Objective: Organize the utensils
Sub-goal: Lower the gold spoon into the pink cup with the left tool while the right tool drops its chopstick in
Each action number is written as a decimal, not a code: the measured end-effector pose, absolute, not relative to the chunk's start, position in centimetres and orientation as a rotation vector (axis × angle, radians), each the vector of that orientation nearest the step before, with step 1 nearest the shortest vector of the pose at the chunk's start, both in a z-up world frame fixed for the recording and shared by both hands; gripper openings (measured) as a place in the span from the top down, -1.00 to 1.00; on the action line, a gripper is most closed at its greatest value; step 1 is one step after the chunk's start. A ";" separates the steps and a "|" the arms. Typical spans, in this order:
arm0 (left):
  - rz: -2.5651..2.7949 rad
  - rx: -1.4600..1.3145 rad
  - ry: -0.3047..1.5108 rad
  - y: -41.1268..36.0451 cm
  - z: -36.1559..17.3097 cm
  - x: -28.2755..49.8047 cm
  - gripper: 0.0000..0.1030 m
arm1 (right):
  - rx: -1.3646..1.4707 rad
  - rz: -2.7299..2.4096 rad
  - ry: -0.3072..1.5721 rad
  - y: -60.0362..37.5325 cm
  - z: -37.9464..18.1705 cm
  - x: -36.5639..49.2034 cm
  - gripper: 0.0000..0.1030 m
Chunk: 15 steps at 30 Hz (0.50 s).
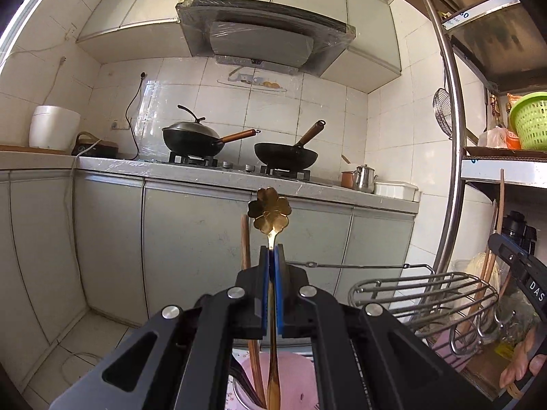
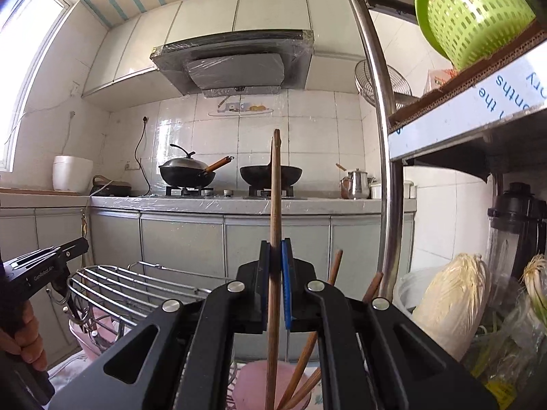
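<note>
While both grippers grip upright utensils, a pink cup (image 2: 273,386) sits below.
Left gripper (image 1: 272,256) pinches a gold spoon (image 1: 270,210); right gripper (image 2: 275,253) pinches a chopstick (image 2: 275,184).

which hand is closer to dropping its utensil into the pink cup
Right, probably. The right claw grips a wooden chopstick whose lower end looks already in the pink cup; the left claw holds a gold spoon above it.

I see a lidded wok (image 1: 191,138) and an open wok (image 1: 285,155) on the stove, a white rice cooker (image 1: 54,127) left, a green basket (image 2: 473,13) shelved right.
</note>
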State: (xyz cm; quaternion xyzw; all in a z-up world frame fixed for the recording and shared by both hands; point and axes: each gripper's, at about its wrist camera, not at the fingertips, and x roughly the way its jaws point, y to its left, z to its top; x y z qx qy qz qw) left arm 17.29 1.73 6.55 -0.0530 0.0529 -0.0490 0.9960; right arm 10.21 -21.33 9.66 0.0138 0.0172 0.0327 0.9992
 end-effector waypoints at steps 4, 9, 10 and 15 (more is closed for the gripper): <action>-0.109 -0.092 0.137 1.5 5.7 16.6 0.95 | 0.075 0.076 0.105 -21.9 8.7 10.0 0.87; -0.125 -0.089 0.188 1.5 4.8 15.9 0.95 | 0.117 0.090 0.181 -22.4 7.7 9.9 0.87; -0.125 -0.086 0.198 1.5 4.6 15.9 0.95 | 0.126 0.092 0.196 -22.4 7.6 9.9 0.87; -0.127 -0.074 0.257 1.3 3.7 15.6 0.95 | 0.163 0.114 0.273 -22.7 6.8 10.4 0.87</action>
